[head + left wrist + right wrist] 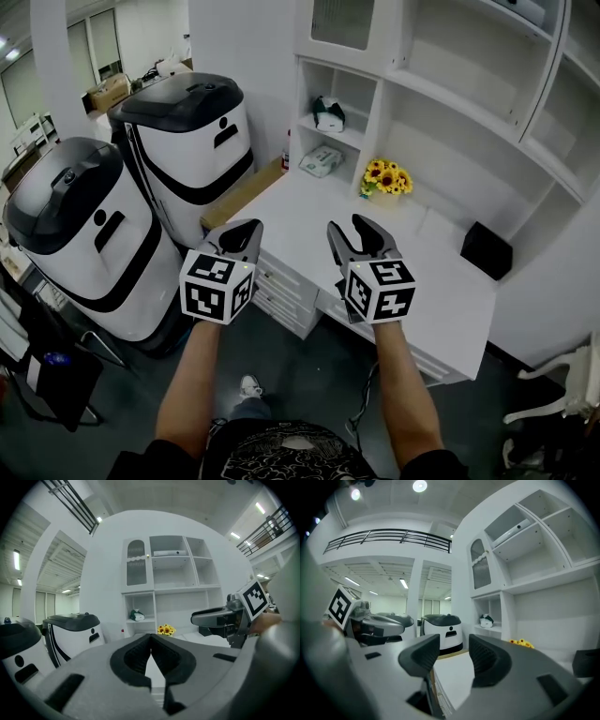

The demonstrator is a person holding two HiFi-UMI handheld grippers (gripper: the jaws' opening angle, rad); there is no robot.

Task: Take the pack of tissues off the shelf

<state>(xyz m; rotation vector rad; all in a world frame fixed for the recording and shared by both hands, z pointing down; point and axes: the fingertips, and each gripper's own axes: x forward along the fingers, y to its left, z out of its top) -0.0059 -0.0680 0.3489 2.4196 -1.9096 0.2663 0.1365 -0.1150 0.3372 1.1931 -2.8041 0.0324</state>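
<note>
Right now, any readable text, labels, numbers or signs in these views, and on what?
No legible words or numbers anywhere.
Dark-green-and-white pack on the white cubby shelf: print too small to read.
Pale-green-and-white pack below it: print too small to read.
Left gripper, right gripper: black-and-white square markers, patterns only, no letters.

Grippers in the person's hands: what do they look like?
Each, left gripper and right gripper, has grey curved jaws with black ribbed pads and a white cube printed with black square markers. The forearms are bare; the shirt is dark and patterned.
</note>
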